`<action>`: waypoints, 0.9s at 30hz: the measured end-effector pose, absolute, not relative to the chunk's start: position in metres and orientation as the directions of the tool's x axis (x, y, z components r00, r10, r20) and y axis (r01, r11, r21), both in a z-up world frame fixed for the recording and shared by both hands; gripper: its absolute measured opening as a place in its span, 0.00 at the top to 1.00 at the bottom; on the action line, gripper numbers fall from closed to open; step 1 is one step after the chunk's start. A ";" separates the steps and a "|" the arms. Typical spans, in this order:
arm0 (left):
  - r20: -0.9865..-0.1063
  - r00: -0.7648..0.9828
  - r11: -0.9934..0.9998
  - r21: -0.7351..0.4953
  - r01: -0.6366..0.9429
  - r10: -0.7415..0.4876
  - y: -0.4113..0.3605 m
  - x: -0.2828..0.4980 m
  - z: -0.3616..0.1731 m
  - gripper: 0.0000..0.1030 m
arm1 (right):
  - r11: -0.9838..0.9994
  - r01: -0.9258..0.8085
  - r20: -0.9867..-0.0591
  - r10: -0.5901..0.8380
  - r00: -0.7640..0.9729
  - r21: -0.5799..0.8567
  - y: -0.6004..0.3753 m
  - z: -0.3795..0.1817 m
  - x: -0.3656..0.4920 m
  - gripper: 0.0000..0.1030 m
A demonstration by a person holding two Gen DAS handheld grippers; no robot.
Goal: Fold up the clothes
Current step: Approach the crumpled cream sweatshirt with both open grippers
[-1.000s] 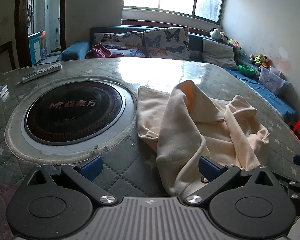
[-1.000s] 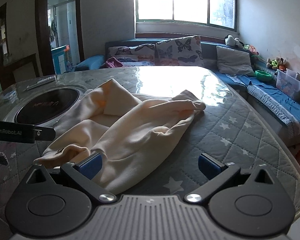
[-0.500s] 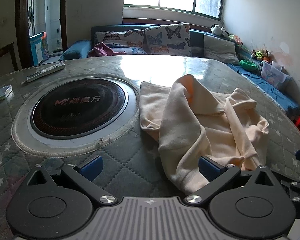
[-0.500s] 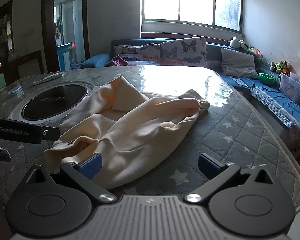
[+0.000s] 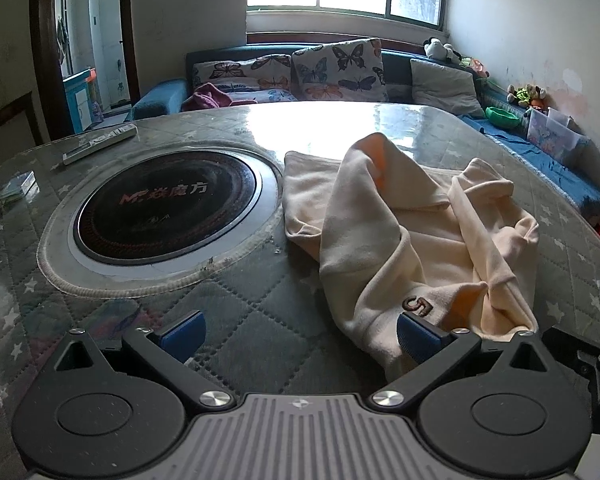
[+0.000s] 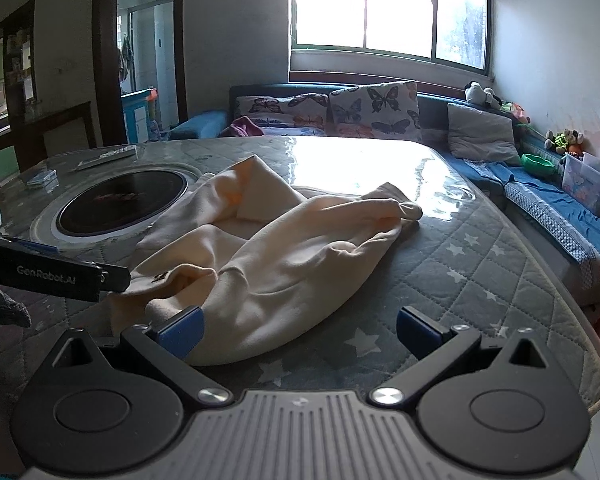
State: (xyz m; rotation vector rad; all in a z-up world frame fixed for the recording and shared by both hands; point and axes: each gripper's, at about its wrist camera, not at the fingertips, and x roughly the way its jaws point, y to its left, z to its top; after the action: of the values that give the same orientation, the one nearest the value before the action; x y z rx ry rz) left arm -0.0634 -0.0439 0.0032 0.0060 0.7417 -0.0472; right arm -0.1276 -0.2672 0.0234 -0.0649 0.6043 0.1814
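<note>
A cream garment (image 5: 404,240) lies crumpled on the quilted table, with a brown "5" mark (image 5: 418,306) near its front edge. It also shows in the right wrist view (image 6: 284,256). My left gripper (image 5: 300,334) is open and empty, just in front of the garment's near edge; its right fingertip touches the cloth. My right gripper (image 6: 300,330) is open and empty, with its left fingertip at the garment's near hem. The left gripper's body (image 6: 52,276) shows at the left of the right wrist view.
A round black cooktop (image 5: 166,210) is set into the table left of the garment. A remote (image 5: 100,144) and a small pack (image 5: 18,188) lie at the far left. A sofa with butterfly cushions (image 5: 336,70) stands behind the table. The table edge (image 6: 572,300) curves at the right.
Both grippers have pulled back toward me and risen a little; the garment lies as before, and its "5" mark now shows. Both stay open.
</note>
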 end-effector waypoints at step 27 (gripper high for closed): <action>-0.694 0.720 0.995 0.078 0.070 0.004 -0.056 -0.073 -0.004 0.00 | 0.975 -0.223 -0.584 0.170 0.793 -0.020 -0.255 0.019 -0.134 0.00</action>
State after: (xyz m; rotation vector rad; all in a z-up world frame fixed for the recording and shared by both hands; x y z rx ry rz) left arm -0.0727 -0.0560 -0.0037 0.1008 0.7666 -0.0367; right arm -0.1343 -0.2552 0.0190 -0.0894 0.6195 0.2113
